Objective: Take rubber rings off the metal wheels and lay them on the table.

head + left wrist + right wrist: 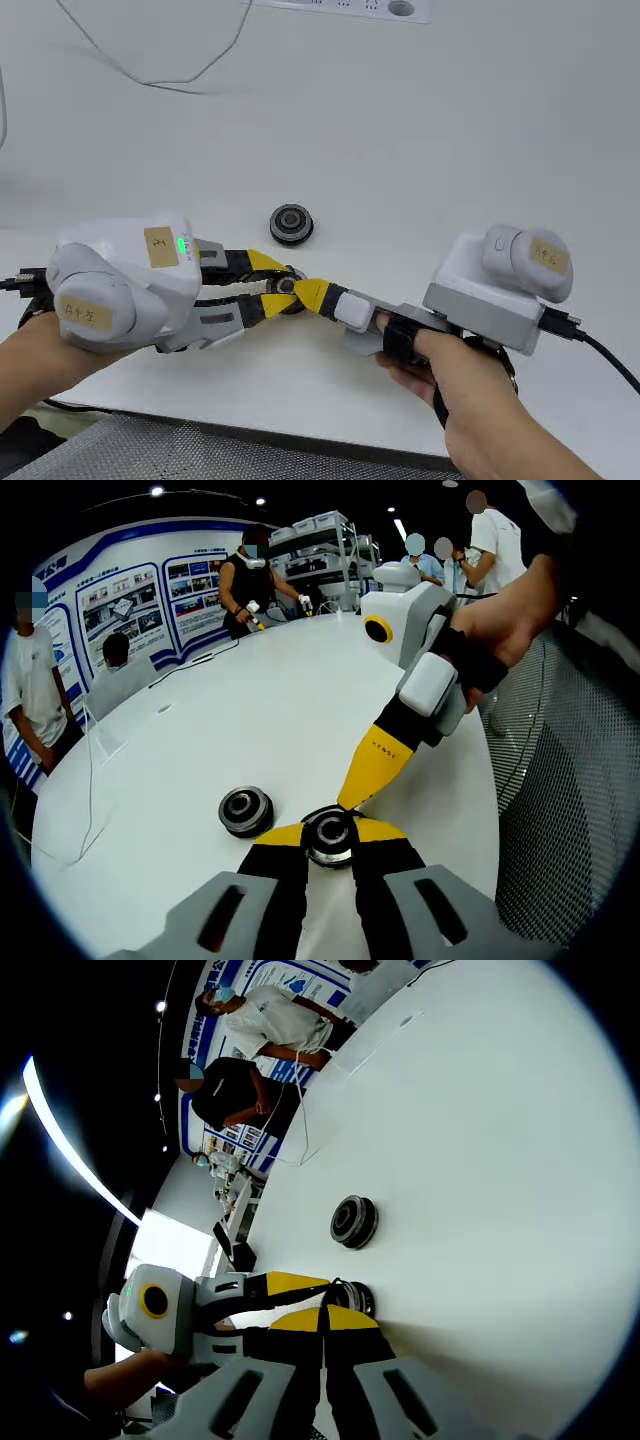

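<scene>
White desk (450,150) takes most of the head view. A thin cable (150,80) loops across its upper left.

Left tool (288,285) comes in from lower left of the head view, held in a hand (40,350). Its yellow-tipped jaws are clamped on either side of a wheel (330,837), which sits low and centre in the left gripper view.

Right tool (300,290) comes in from lower right, held in the other hand (470,385). Its jaws are pressed together, with a hairline gap in the right gripper view. The tip meets the top edge of the clamped wheel and pinches the ring (318,810), a thin black arc lifted off the rim toward that tip.

Second wheel (291,223) lies flat on the desk just above the two tools, apart from both, with its black ring on.

Several people (250,580) stand beyond the desk's far edge, upper part of the left gripper view.
</scene>
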A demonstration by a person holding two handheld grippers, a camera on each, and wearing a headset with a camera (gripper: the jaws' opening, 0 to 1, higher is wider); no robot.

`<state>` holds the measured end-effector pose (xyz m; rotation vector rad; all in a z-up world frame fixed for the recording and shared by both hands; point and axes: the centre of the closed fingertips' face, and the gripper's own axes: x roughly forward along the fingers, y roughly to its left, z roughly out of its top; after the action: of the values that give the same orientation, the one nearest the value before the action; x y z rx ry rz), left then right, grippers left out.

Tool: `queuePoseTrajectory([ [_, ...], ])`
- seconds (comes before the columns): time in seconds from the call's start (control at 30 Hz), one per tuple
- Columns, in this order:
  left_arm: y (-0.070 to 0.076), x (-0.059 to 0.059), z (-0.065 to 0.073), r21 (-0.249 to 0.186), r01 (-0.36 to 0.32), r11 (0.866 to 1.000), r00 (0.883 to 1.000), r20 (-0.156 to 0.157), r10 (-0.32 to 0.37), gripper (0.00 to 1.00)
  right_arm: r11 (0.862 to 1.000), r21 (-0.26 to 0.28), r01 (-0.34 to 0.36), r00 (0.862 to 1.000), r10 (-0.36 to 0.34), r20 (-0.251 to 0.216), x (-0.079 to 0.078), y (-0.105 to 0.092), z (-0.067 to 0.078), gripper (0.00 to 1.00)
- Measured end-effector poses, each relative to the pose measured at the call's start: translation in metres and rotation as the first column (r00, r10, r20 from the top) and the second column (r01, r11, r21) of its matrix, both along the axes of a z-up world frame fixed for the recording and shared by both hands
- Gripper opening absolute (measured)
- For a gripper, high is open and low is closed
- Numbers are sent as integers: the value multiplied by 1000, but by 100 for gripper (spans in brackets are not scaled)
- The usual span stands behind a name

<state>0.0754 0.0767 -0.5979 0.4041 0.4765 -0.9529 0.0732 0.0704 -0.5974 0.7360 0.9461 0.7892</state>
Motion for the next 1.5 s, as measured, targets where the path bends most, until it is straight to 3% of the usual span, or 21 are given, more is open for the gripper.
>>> queuePoseTrajectory([
  [0.33,8,-1,7,30,-14,999,1000,-12,14,26,1000,-6,7,1000,-7,5,2,3,1,1],
  [0.77,28,9,33,-31,-116,993,993,33,117,28,1000,-6,-4,1000,4,7,0,5,1,1],
  [1.1,33,15,44,-87,-162,983,985,43,166,32,998,54,-17,1000,16,14,-3,14,13,1],
  [1.5,33,15,48,-95,-171,981,983,55,177,35,992,94,78,996,-81,27,22,-9,31,1],
])
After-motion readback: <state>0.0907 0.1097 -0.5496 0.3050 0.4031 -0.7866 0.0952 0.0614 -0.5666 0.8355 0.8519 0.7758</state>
